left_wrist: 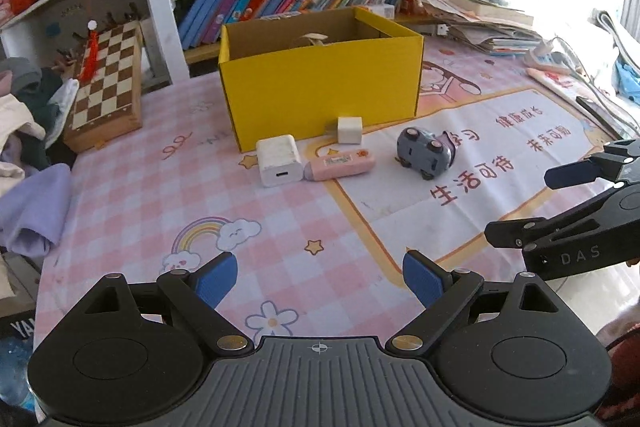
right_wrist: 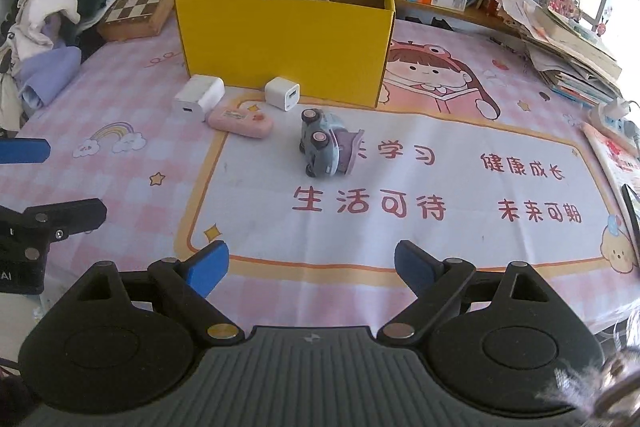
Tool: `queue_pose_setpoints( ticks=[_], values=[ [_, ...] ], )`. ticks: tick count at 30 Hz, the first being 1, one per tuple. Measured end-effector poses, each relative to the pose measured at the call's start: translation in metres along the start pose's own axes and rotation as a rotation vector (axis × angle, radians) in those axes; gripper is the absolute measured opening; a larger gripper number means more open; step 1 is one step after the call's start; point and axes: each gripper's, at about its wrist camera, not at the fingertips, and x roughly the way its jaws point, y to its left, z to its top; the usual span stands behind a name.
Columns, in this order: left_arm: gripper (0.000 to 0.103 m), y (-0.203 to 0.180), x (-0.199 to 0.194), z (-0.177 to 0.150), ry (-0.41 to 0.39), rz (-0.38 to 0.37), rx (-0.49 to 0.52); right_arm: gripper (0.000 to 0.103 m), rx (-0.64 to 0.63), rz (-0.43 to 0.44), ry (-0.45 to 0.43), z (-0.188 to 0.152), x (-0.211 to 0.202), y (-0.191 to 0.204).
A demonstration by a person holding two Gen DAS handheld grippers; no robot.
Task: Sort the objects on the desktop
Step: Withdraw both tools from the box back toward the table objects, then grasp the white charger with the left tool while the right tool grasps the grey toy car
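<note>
A: Where were the items?
B: Two chargers (right_wrist: 199,95), pink case (right_wrist: 240,120), toy car (right_wrist: 325,143) lay on the surface (right_wrist: 400,247), before the yellow box (right_wrist: 280,43).
A: Fingers?
B: Left gripper (left_wrist: 318,277) and right gripper (right_wrist: 310,267) both spread apart, empty.

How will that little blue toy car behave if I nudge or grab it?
The toy car lies tipped on its side, wheels off the mat, so a nudge would probably slide or flop it rather than roll it. It looks like small, hard plastic: likely light and rigid.
</note>
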Motion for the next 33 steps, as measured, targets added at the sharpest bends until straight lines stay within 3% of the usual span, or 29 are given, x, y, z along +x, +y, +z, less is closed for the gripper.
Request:
queue_pose_setpoints(
  ticks=[16,27,33],
  values=[
    [0.092,0.007,0.01,0.012,-0.008,0.017,-0.017,0.084,-0.051,0.012,0.002,0.015,0.012,0.003],
    [0.092,0.01,0.028,0.026,-0.003,0.027,-0.043,0.059,-0.053,0.018,0.035,0.035,0.036,-0.009],
    [0.092,0.011,0.04,0.035,0.002,0.035,-0.063,0.057,-0.088,0.032,0.047,0.049,0.05,-0.013]
  ],
)
